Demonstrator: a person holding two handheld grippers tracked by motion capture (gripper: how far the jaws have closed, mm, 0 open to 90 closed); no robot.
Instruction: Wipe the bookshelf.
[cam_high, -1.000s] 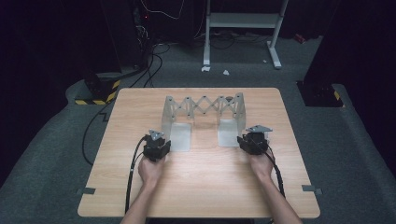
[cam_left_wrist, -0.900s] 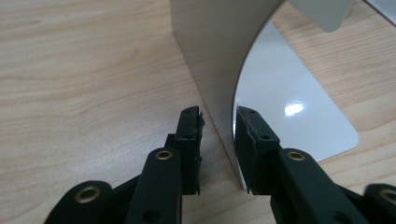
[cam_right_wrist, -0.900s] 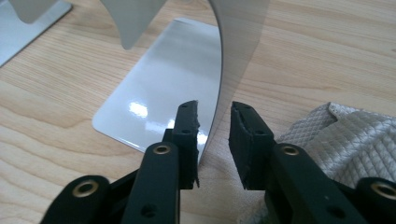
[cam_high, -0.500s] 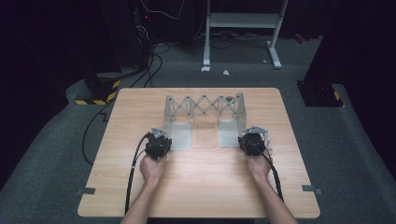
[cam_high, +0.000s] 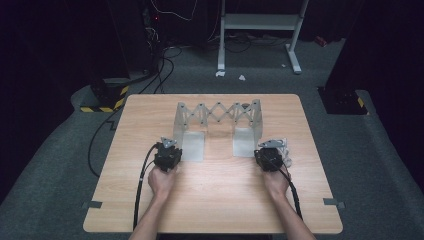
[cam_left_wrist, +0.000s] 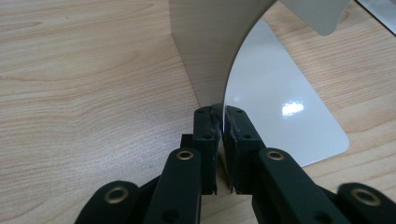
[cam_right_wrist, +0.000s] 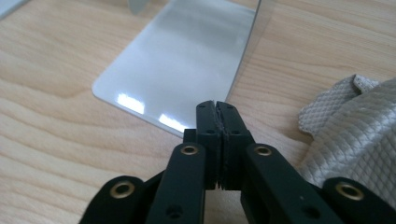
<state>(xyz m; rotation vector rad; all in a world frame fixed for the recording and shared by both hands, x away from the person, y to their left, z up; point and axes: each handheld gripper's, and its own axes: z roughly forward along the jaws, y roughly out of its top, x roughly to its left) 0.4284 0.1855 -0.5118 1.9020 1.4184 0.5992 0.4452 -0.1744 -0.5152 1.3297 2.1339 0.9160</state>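
While both ends are pinched: keep pull level, symmetric.
Left gripper (cam_left_wrist: 219, 122): clamped on expanding bookend's (cam_high: 218, 111) left upright.
Right gripper (cam_right_wrist: 218, 116): clamped on right upright, near desk's (cam_high: 215, 210) right edge.

The table (cam_high: 215, 200) is bare wood along its near half and down both side edges, so a hand could cross there freely. The rack (cam_high: 218, 112) stands across the far middle: two upright end plates joined by a zigzag lattice, with a flat foot (cam_high: 192, 146) on the left and another foot (cam_high: 244, 142) on the right reaching toward the near side. Between the feet lies an open lane of wood, walled left and right by the plates and closed at the far end by the lattice. A grey cloth (cam_right_wrist: 359, 135) lies just right of the right foot, narrowing that side.
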